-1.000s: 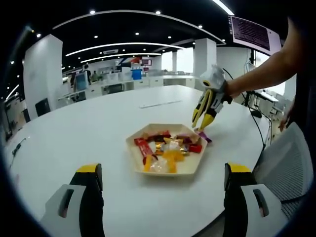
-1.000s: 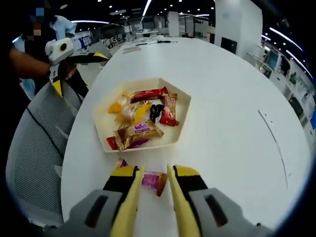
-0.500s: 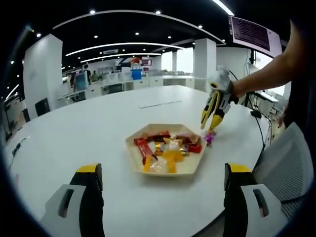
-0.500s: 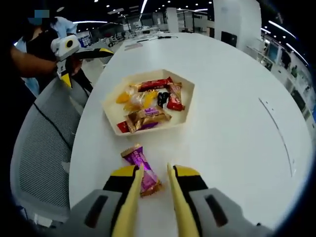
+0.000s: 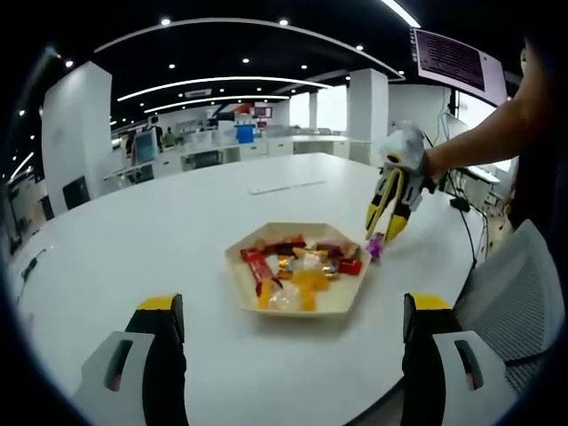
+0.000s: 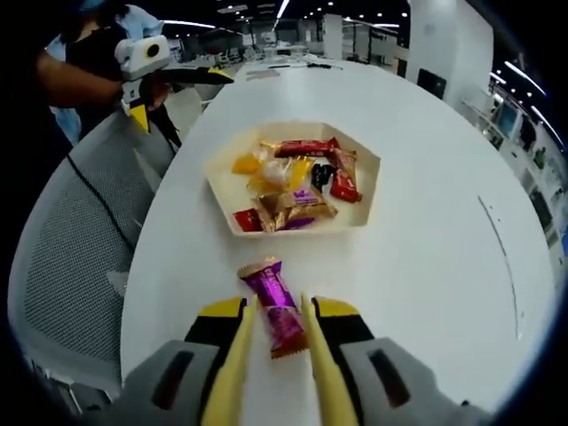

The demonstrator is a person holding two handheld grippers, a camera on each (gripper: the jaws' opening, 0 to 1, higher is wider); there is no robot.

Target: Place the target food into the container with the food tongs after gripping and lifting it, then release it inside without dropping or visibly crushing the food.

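Now the step in hand looks like the carry: a purple-wrapped candy (image 6: 276,310) sits clamped between the yellow tong tips of the right gripper (image 6: 277,333), lifted off the white tabletop (image 6: 426,257) and short of the hexagonal tray (image 6: 359,217). Going left to right in the right gripper view, a grey mesh chair (image 6: 75,257) stands by the tabletop's edge, then comes the tray of assorted wrapped sweets, then bare tabletop. The jaws are clenched on the candy about its middle, one twisted end poking forward toward the tray. In the left gripper view, the left gripper (image 5: 288,333) hangs back with its jaws released and wide apart, holding nothing; the tray (image 5: 241,277) lies ahead of it, and to the right the right gripper (image 5: 384,232) dangles the candy (image 5: 375,246) just beside the tray's far rim. To do this well, I judge the squeeze should stay just firm enough that the slick wrapper does not slide out, no harder, since the piece could deform. The tips want to travel forward over the near wall with the candy clear of the rim, then lower until it nearly rests on the sweets already inside before easing apart; letting go from height risks a bounce out onto the tabletop.
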